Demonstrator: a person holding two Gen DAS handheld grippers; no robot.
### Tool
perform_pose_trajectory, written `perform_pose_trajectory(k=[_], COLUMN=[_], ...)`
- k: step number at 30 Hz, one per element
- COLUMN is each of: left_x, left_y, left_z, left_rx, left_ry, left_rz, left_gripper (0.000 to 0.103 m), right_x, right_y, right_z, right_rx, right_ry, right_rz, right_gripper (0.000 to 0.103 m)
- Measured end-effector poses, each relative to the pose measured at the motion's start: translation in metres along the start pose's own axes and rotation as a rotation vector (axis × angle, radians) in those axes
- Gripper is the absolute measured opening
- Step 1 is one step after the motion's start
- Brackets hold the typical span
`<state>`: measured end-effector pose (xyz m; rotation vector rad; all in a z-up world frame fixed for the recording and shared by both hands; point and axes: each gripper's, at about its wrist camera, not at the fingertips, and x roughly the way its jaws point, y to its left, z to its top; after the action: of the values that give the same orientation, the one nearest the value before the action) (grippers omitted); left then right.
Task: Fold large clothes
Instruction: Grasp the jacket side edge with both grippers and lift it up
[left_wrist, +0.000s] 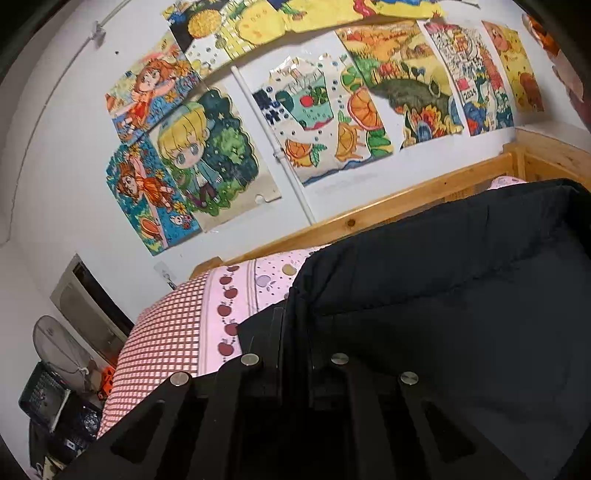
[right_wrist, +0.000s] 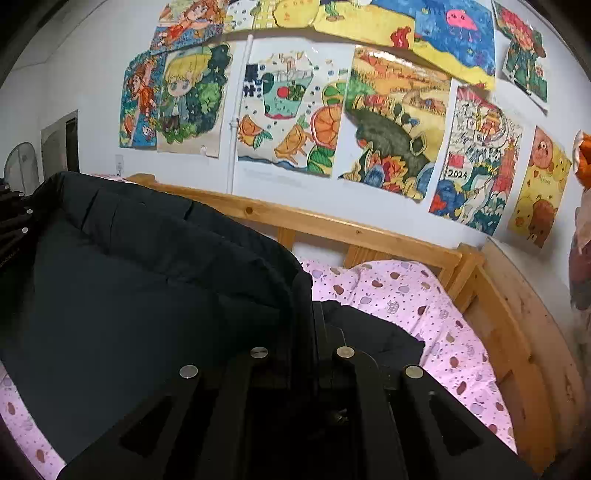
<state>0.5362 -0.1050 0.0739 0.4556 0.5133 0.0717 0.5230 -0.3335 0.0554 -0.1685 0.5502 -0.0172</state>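
Observation:
A large black padded garment (left_wrist: 443, 295) is stretched over the bed between my two grippers. In the left wrist view my left gripper (left_wrist: 293, 317) is shut on the garment's left edge, and the cloth spreads away to the right. In the right wrist view my right gripper (right_wrist: 314, 325) is shut on the garment's (right_wrist: 129, 295) right edge, with the cloth running off to the left. The other gripper (right_wrist: 22, 221) shows at the far left of that view, at the cloth's far corner. The fingertips are buried in black cloth.
The bed has a pink apple-print sheet (right_wrist: 424, 314) and a red checked cover (left_wrist: 159, 343). A wooden bed frame (right_wrist: 332, 225) runs along the wall and right side. Drawings (left_wrist: 325, 118) hang on the white wall. A fan (left_wrist: 59, 343) and clutter stand at the left.

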Motion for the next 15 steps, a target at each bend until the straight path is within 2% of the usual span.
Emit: perform_pose_trajectory(k=[7,15], left_x=[0.033,0.048], left_y=[-0.011,-0.007], left_z=[-0.004,-0.006], left_rx=[-0.002,-0.052], left_ry=[0.047,0.072], left_rz=[-0.021,-0.098], left_gripper=[0.009,0.01], right_x=[0.029,0.047], right_y=[0.002,-0.002], right_z=[-0.006,-0.01], right_rx=[0.003,0.033], right_ry=[0.041,0.077], right_rz=[0.0,0.044], right_gripper=[0.007,0.007])
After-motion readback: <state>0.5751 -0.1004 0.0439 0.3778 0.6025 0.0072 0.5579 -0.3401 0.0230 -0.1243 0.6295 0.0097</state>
